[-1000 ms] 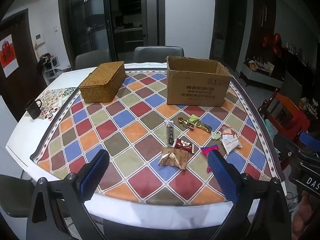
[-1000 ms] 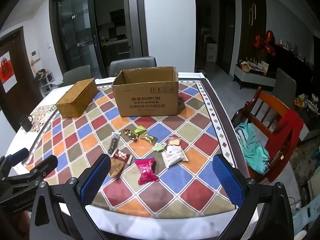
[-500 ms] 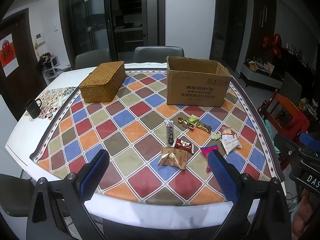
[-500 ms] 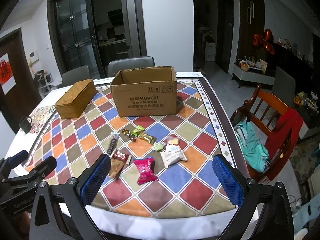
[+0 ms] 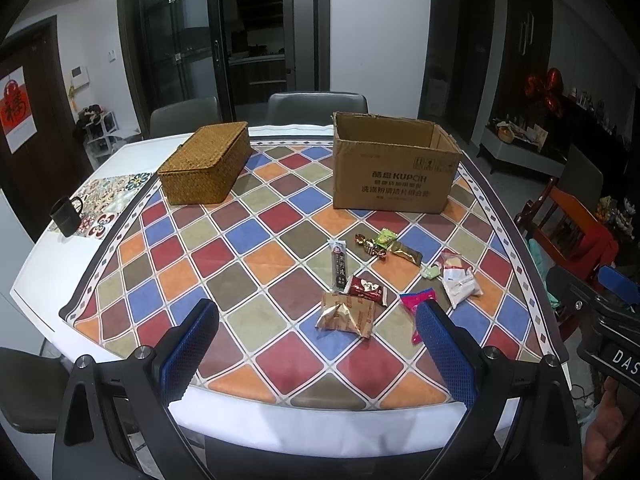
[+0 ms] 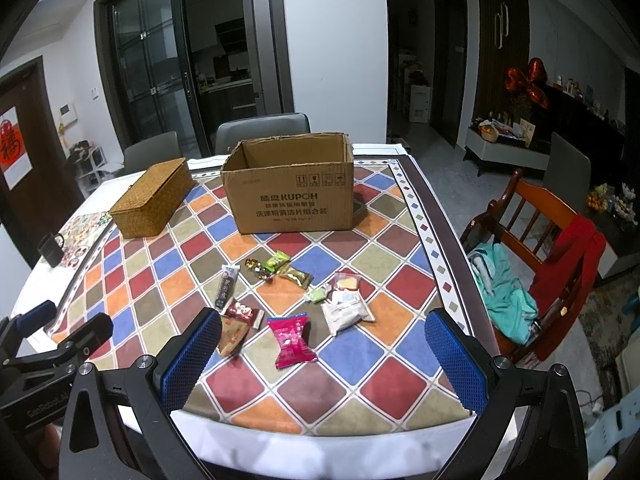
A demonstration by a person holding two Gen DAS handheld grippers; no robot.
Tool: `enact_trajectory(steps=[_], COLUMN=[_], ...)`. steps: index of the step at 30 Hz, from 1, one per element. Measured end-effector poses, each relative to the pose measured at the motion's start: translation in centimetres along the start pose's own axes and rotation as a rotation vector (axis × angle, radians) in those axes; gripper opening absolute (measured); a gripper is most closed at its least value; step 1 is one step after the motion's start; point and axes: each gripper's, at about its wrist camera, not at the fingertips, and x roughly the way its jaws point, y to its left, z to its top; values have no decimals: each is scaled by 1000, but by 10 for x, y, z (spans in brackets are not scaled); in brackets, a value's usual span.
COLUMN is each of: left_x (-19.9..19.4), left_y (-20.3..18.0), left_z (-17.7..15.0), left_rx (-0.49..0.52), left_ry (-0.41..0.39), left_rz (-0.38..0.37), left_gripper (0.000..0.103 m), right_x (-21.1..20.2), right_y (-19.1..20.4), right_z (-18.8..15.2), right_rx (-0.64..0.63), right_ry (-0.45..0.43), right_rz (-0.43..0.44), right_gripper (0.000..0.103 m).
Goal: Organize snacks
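**Cardboard and wicker at the back, loose snacks up front**

Checked cloth in red, blue, orange and olive diamonds covers most of the desk (image 5: 120, 168); at its far side stands an open brown cardboard box (image 6: 290, 196) with printed lettering on the front, flaps up, inside in shadow; well to its left lies a closed wicker basket (image 5: 206, 170); a dark mug (image 5: 66, 216) sits on a patterned mat near the left edge; a wooden chair (image 6: 560, 240) draped with red and teal clothes stands off the right side.

Snacks lie scattered flat on the cloth between the box and the near edge, with nothing between them and the tongs: a white packet (image 6: 346, 312); a pink packet (image 6: 292, 340); a tan packet (image 5: 346, 314) touching a dark red one (image 5: 366, 288); a slim black bar (image 5: 339, 266); a gold wrapper (image 6: 296, 276); small green sweets (image 6: 278, 260).

Left tongs (image 5: 316, 346) and right tongs (image 6: 324, 360) both hover over the near edge, spread wide, gripping nothing.
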Motion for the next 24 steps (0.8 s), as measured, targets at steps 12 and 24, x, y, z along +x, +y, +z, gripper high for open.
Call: enact_trajectory(steps=[12,24], left_x=[0,0], left_y=[1,1], left_z=[0,-1], left_rx=[-1,-1], left_ry=[0,0], left_rz=[0,0], left_gripper=[101,100], right_x=[6,9], right_y=[-7,-8], right_z=[-1,-2], right_rx=[2,4], right_ry=[2,6], right_rz=[-1,1], right_gripper=[103,103])
